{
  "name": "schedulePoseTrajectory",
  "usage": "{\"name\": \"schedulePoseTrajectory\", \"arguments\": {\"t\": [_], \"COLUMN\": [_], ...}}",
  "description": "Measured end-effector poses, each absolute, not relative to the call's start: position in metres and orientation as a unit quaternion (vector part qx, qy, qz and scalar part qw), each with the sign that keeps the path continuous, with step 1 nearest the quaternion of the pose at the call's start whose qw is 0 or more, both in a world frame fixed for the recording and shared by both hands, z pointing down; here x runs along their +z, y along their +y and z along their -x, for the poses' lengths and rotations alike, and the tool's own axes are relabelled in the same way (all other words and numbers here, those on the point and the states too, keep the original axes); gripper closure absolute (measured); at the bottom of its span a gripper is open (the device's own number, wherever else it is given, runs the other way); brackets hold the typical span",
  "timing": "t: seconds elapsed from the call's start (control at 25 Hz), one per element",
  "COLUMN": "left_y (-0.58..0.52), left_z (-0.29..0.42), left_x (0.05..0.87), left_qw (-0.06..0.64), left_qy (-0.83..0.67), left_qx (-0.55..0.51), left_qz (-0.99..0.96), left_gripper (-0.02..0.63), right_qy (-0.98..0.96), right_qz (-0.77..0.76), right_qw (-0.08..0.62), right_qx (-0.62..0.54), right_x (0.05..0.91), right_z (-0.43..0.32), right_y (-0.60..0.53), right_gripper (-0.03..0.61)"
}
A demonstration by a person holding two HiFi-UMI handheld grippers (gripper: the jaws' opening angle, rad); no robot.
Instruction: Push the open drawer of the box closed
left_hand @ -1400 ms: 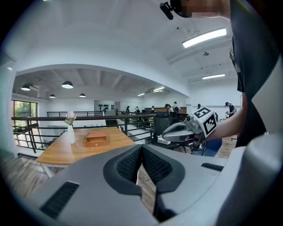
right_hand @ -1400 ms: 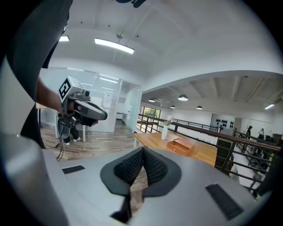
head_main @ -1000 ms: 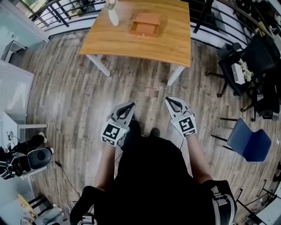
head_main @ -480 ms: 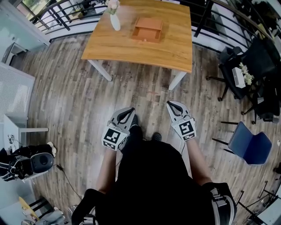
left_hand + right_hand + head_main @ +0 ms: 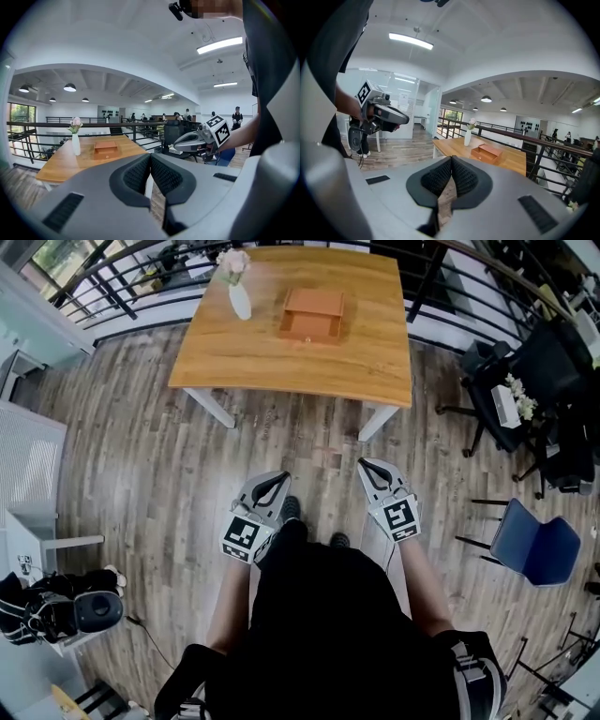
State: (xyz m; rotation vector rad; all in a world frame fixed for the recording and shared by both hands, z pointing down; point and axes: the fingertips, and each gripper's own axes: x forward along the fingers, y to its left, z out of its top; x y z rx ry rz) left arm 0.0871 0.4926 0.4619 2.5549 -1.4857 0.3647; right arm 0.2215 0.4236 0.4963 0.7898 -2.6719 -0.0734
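Both tools empty, left gripper (image 5: 276,476) and right gripper (image 5: 367,466) jaws pressed together at waist height, well short of the table (image 5: 281,367), where the box (image 5: 313,304) sits near the vase (image 5: 240,300), drawer (image 5: 307,330) out toward us; closed tips should suit pushing.

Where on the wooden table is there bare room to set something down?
The table is bare along its near edge in front of the box, and on the right beyond it. Only the gap between vase and box is narrow.
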Motion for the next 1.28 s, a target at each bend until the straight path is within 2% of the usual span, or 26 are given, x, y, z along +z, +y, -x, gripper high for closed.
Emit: {"name": "schedulePoseTrajectory", "arguments": {"t": [0.68, 1.28], "left_y": [0.406, 0.395], "left_z": [0.041, 0.088], "left_x": [0.464, 0.481], "left_qw": [0.064, 0.079], "left_qy": [-0.438, -0.427], "left_qx": [0.112, 0.109], "left_qz": [-0.89, -0.894], "left_gripper": [0.592, 0.592], "right_qy": [-0.922, -0.911], "right_qz": [-0.331, -0.353], "right_qw": [0.199, 0.21], "right_qx": [-0.031, -0.017], "right_x": [0.515, 0.527], "right_z": [-0.093, -0.055], "right_y": [0.36, 0.343], "right_gripper": [0.563, 0.563]}}
